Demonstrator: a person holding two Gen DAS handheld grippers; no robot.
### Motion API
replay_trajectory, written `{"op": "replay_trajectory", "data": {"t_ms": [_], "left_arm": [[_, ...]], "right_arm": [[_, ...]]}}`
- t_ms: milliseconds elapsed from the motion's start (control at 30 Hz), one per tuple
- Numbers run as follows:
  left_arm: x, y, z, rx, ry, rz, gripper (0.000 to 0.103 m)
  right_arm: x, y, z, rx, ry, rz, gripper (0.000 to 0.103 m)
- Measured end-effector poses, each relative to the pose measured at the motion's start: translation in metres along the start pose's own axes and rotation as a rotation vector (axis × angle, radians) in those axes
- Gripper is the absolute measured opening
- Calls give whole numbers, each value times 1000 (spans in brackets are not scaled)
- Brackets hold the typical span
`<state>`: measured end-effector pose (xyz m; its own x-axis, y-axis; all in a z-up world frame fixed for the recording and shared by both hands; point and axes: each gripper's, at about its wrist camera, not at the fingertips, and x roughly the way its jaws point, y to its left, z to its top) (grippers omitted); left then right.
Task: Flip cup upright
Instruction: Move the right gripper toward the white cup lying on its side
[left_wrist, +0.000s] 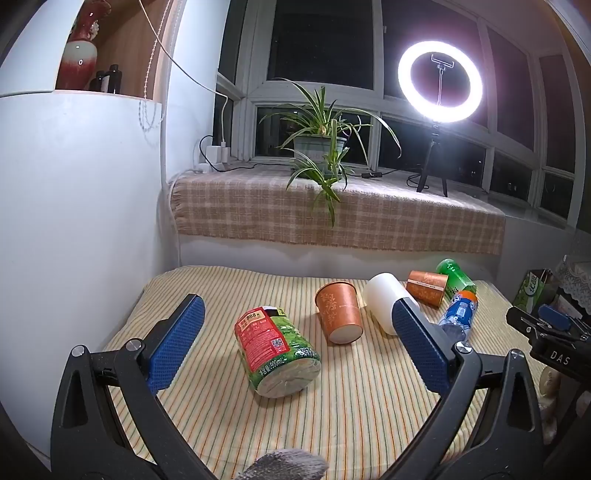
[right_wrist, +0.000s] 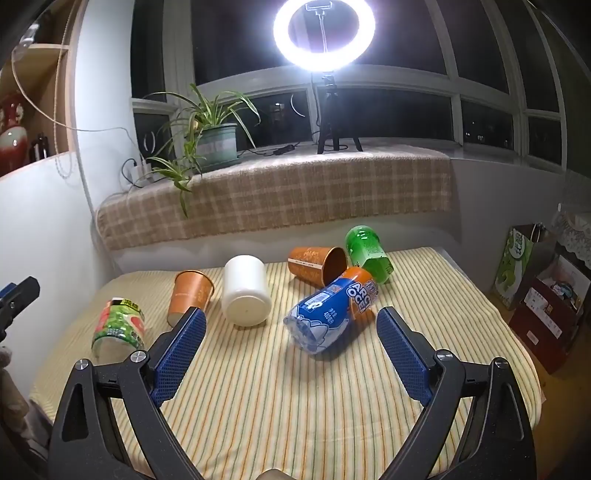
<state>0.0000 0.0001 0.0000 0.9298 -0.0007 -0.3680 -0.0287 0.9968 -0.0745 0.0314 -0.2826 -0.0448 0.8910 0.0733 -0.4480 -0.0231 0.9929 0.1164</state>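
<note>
Several cups lie on their sides on the striped table (left_wrist: 351, 406). A green-and-red labelled cup (left_wrist: 275, 350) lies between the pads of my open left gripper (left_wrist: 299, 325), just ahead of them. An orange paper cup (left_wrist: 340, 312) and a white cup (left_wrist: 388, 301) lie beyond it. A blue-and-orange bottle cup (right_wrist: 332, 310) lies just ahead of my open right gripper (right_wrist: 291, 328). Behind it lie a second orange cup (right_wrist: 317, 266) and a green cup (right_wrist: 367, 251). The white cup (right_wrist: 245, 291) and first orange cup (right_wrist: 190, 291) show to the left.
A plaid-covered window ledge (left_wrist: 332, 214) runs behind the table with a potted plant (left_wrist: 317, 144) and a lit ring light on a tripod (left_wrist: 439, 81). A white wall (left_wrist: 74, 203) stands at the left. Boxes and a bag (right_wrist: 535, 280) sit at the right.
</note>
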Motion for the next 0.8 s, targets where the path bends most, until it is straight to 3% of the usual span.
{"op": "replay_trajectory", "data": {"t_ms": [500, 800], "left_arm": [[4, 5, -8, -7, 12, 4, 103], [-1, 21, -17, -26, 49, 24, 103]], "right_arm": [[23, 8, 6, -13, 42, 44, 94], [63, 14, 23, -28, 130, 114, 94]]}}
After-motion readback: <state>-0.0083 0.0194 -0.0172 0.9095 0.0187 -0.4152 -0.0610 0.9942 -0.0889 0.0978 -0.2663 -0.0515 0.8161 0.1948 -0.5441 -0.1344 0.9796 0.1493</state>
